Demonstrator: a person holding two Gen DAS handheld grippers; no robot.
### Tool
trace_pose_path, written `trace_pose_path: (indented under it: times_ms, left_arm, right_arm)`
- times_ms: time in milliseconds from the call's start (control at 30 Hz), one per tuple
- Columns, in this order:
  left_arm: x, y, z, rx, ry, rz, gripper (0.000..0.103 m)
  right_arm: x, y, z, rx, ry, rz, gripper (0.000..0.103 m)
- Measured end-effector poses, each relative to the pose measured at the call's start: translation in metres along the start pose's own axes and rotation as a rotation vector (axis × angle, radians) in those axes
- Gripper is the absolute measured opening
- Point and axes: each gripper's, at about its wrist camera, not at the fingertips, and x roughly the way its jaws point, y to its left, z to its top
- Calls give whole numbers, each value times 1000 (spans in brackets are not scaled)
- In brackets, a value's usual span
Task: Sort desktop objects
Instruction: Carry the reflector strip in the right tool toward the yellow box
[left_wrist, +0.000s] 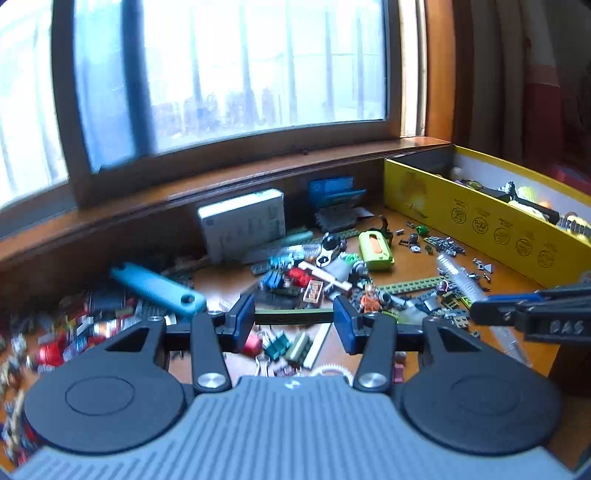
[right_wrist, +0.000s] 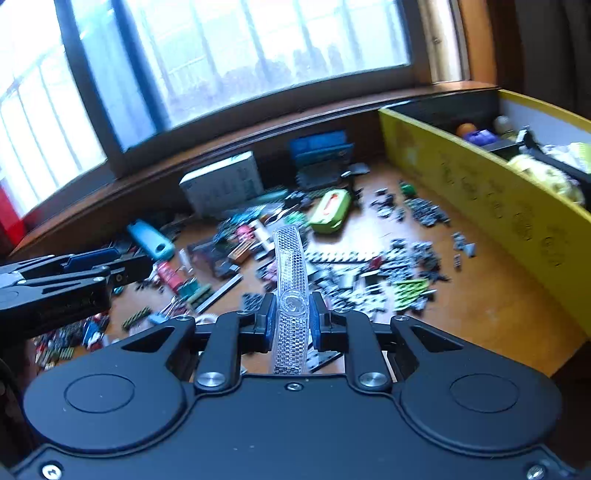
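Observation:
Small toy bricks, clips and tools are strewn across the wooden desk (left_wrist: 229, 280). My left gripper (left_wrist: 293, 317) is shut on a dark green flat bar (left_wrist: 295, 316) that spans crosswise between its blue pads, above the pile. My right gripper (right_wrist: 291, 317) is shut on a long clear ribbed reflector strip (right_wrist: 291, 266) that points forward over the clutter. The same strip (left_wrist: 458, 275) sticks out of the right gripper (left_wrist: 480, 308) at the right edge of the left wrist view. In the right wrist view the left gripper (right_wrist: 125, 267) shows at the left edge.
A yellow box (left_wrist: 480, 221) (right_wrist: 480, 192) holding several items stands along the right. A white carton (left_wrist: 243, 225), a blue card box (left_wrist: 332, 190), a lime green case (left_wrist: 375, 249) and a teal handle (left_wrist: 159, 286) lie nearby. The window sill (left_wrist: 221, 177) runs behind.

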Motion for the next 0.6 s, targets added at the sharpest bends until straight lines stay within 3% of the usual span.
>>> trace_pose_path:
  times_ms: [267, 600]
  left_arm:
    - [10, -25, 20, 87, -20, -32, 50]
    - [48, -109, 55, 93, -30, -150, 50]
  right_arm:
    - [-15, -31, 5, 77, -46, -54, 18]
    - [-25, -96, 39, 73, -68, -72, 18]
